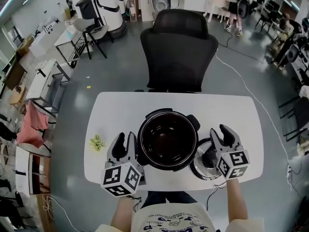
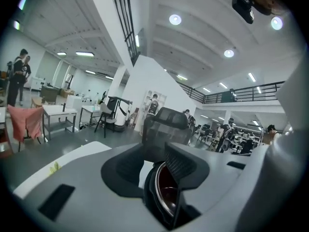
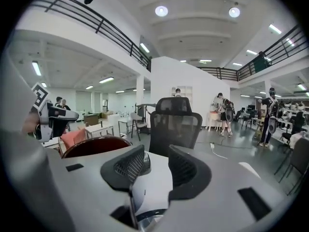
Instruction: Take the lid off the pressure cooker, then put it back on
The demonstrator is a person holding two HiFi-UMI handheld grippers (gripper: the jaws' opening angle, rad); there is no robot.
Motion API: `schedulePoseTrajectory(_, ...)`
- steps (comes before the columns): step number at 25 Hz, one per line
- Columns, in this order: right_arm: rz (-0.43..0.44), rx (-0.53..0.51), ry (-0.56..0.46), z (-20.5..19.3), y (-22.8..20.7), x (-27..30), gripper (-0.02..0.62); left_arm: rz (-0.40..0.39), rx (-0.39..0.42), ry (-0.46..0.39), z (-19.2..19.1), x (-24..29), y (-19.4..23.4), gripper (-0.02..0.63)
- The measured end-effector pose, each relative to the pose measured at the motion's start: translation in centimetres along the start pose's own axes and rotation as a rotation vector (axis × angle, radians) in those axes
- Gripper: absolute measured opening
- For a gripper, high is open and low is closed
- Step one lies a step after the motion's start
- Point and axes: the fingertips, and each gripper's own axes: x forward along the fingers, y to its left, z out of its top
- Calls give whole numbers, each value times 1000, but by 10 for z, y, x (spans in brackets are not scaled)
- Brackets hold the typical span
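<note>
**Item: pressure cooker** (image 1: 168, 140). Stands open at the middle of the white table (image 1: 116, 110), its dark inner bowl exposed. No lid is on it.

**Item: lid** (image 1: 202, 157). Lies flat on the table just right of the cooker, at the near edge, partly under the right gripper. It has a metal rim and a dark centre piece.

**Item: left gripper** (image 1: 125, 140). Just beside the cooker's left wall. Its jaws are parted and hold nothing; its own view shows only the cooker's rim, low down in the gap.

**Item: right gripper** (image 1: 219, 134). Held above the lid. Its jaws are partly open and empty; its own view shows bare tabletop between the pads, with the lid's edge below them.

**Other:** a black office chair (image 1: 178, 47) at the far side of the table, and a small green object (image 1: 96, 142) at near left.

**Step in hand:** the removal looks complete, and the replacement has not yet begun.

**Next move calls for:**
- The right gripper should probably come down on the lid's centre piece and close firmly.
- The lid then needs lifting level, carrying left over the bowl, centring on the rim, and seating squarely.
- The left gripper could steady the cooker body meanwhile.
- A tilted lid would likely catch on the rim.
</note>
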Motion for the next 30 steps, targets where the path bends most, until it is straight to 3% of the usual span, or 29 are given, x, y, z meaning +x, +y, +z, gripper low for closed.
schedulePoseTrajectory(9,-86,-3,-200,74,16,-18,100,-21,129,-114,49,0,-26,78)
schedulePoseTrajectory(14,-136,-45,-265,98,19,-27,57,-35,161,-147,62,0,-37,48)
schedulePoseTrajectory(19,-178,-47,-293,108,24,-36,15,-47,182,-166,71,-4,-44,21)
schedulePoseTrajectory(30,-201,12,-309,102,26,-42,14,-82,200,-172,70,-5,-53,14)
